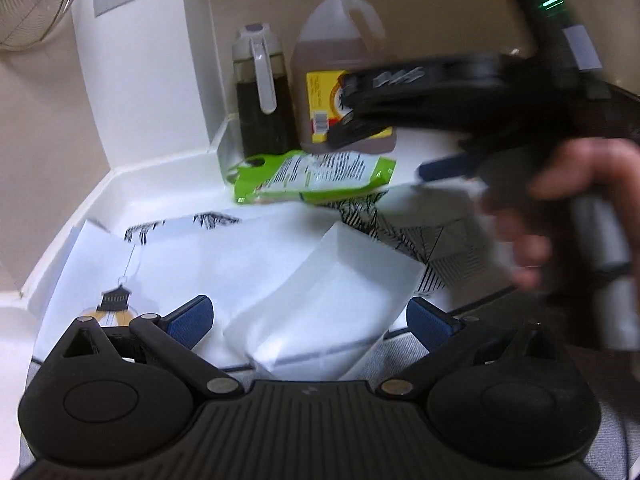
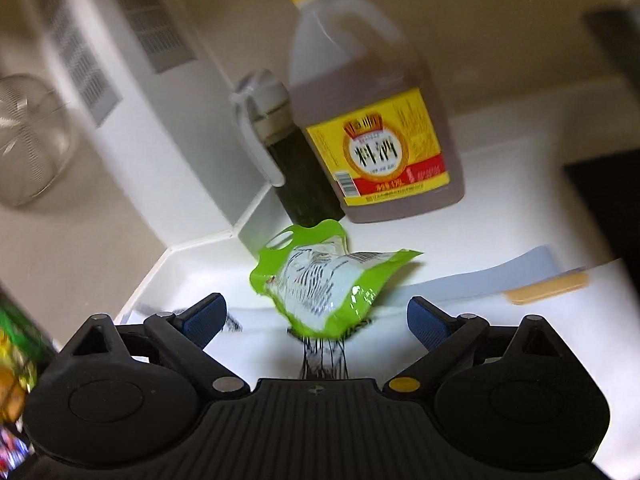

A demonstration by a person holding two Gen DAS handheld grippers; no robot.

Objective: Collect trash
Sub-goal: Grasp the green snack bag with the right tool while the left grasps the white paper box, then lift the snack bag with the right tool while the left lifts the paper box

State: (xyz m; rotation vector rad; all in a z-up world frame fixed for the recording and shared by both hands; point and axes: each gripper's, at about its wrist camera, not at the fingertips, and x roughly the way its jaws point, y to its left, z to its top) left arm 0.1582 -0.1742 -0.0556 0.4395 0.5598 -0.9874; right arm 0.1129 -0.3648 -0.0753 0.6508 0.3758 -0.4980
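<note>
- Right wrist view has the right tool with its blue pads spread wide and nothing between them; the green snack packet lies on the white counter just ahead of the gap, its far end lifted and its near end resting on printed paper
- Left wrist view shows the left tool also spread apart, empty, hanging over a folded white paper and larger printed sheets; the packet sits well ahead of it, with the right tool reaching in from the right, held by a hand
- Beyond the packet stand a large jug with a yellow label and a dark bottle with a grey handle, close behind it
- Packet looks like thin glossy film, crumpled and probably empty: light, soft, likely slippery, and it should collapse under the pads rather than resist
- Best hold is probably across the puffed middle or the sealed green edge, where layers bunch; the cut-out handle end is flimsier
- Paper sheets are light and limp; a raised fold gives an edge to pinch
</note>
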